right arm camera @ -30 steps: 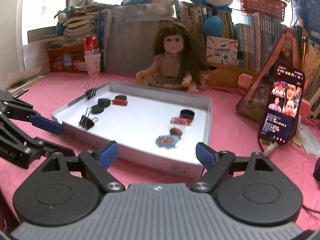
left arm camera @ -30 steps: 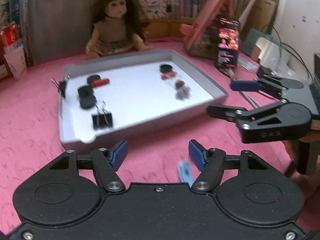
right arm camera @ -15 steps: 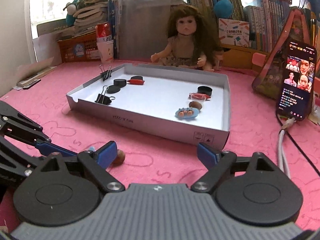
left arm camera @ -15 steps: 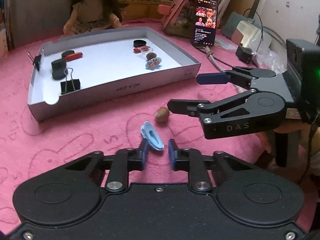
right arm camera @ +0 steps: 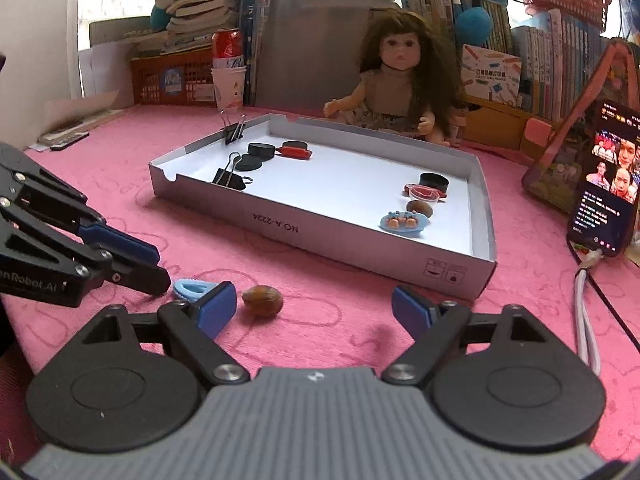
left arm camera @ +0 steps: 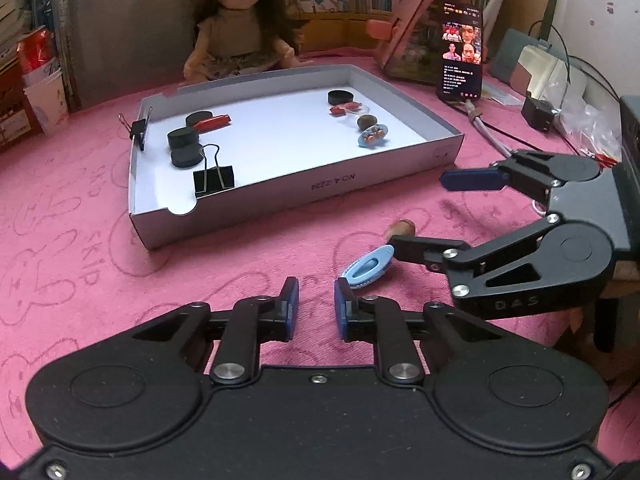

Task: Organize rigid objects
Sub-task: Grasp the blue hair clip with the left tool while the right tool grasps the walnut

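A white cardboard tray [left arm camera: 304, 192] [right arm camera: 320, 236] on the pink cloth holds black discs [left arm camera: 183, 138], binder clips [left arm camera: 213, 179], a red piece [left arm camera: 214, 121], a nut and a small blue dish [left arm camera: 373, 136]. Outside it lie a light-blue clip [left arm camera: 368, 267] [right arm camera: 191, 289] and a brown nut [left arm camera: 402, 227] [right arm camera: 263, 300]. My left gripper [left arm camera: 316, 308] is open with a narrow gap and empty, just left of the blue clip. My right gripper [right arm camera: 308, 308] is wide open and empty; the nut lies near its left finger [right arm camera: 216, 310].
A doll [left arm camera: 240, 28] sits behind the tray. A phone [left arm camera: 460, 52] leans on a pink stand at the right, its cable [right arm camera: 586, 320] trailing over the cloth. Books, a paper cup [right arm camera: 228, 86] and an orange basket line the back.
The left gripper has let go of the blue clip, opened slightly and drawn back left. The clip now lies on the cloth. The right gripper has moved closer to the nut.
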Demonstrator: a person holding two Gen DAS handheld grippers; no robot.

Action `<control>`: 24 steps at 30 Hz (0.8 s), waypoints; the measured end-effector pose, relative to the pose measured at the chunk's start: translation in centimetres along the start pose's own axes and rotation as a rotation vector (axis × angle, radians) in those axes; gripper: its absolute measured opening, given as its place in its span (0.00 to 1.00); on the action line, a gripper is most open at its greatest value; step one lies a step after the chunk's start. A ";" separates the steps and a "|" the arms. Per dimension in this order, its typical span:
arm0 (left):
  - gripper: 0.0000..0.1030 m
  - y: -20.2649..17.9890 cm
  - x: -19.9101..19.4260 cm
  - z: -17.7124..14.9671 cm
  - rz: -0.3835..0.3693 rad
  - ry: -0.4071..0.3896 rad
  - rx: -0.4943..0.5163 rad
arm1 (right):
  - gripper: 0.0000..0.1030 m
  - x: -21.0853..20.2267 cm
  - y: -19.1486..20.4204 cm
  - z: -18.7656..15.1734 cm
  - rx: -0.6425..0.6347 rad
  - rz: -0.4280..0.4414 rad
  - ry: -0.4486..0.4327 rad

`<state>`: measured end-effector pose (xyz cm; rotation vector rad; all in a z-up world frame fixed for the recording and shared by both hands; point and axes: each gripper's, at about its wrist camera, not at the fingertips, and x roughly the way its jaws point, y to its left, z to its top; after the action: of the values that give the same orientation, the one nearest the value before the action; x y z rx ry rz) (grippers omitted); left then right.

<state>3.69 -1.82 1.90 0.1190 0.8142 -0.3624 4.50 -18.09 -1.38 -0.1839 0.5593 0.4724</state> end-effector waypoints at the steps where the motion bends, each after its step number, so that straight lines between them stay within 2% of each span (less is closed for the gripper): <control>1: 0.18 0.0 0.0 0.0 -0.003 -0.001 0.000 | 0.79 0.0 0.2 0.0 0.000 0.000 -0.001; 3: 0.18 -0.1 -0.1 -0.1 -0.011 -0.003 -0.005 | 0.73 0.1 0.5 0.0 0.001 0.005 -0.002; 5: 0.19 -0.3 -0.2 -0.2 -0.017 -0.005 -0.018 | 0.58 0.2 0.8 0.0 0.003 0.016 0.005; 8: 0.24 -0.4 -0.4 -0.2 -0.022 -0.020 -0.049 | 0.43 0.1 1.3 -0.2 0.004 0.032 0.010; 10: 0.29 -0.6 -0.6 -0.3 -0.012 -0.039 -0.069 | 0.38 -0.1 1.5 -0.2 0.007 0.041 0.012; 12: 0.37 -1.1 -0.8 -0.4 0.009 -0.066 -0.083 | 0.38 -0.4 1.4 -0.2 0.022 0.040 0.009; 14: 0.41 -1.6 -0.9 -0.7 0.027 -0.093 -0.100 | 0.37 -0.7 1.2 -0.3 0.033 0.024 0.000; 19: 0.46 -2.9 -0.5 -1.1 0.047 -0.132 -0.170 | 0.37 -1.7 0.5 -0.6 0.046 -0.046 -0.027; 24: 0.50 -4.2 0.1 -1.5 0.106 -0.165 -0.247 | 0.37 -2.4 -0.6 -1.3 0.071 -0.088 -0.038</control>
<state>1.22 -5.44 0.94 -0.0971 0.6805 -0.1674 2.43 -19.93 -1.08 -0.1309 0.5275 0.3694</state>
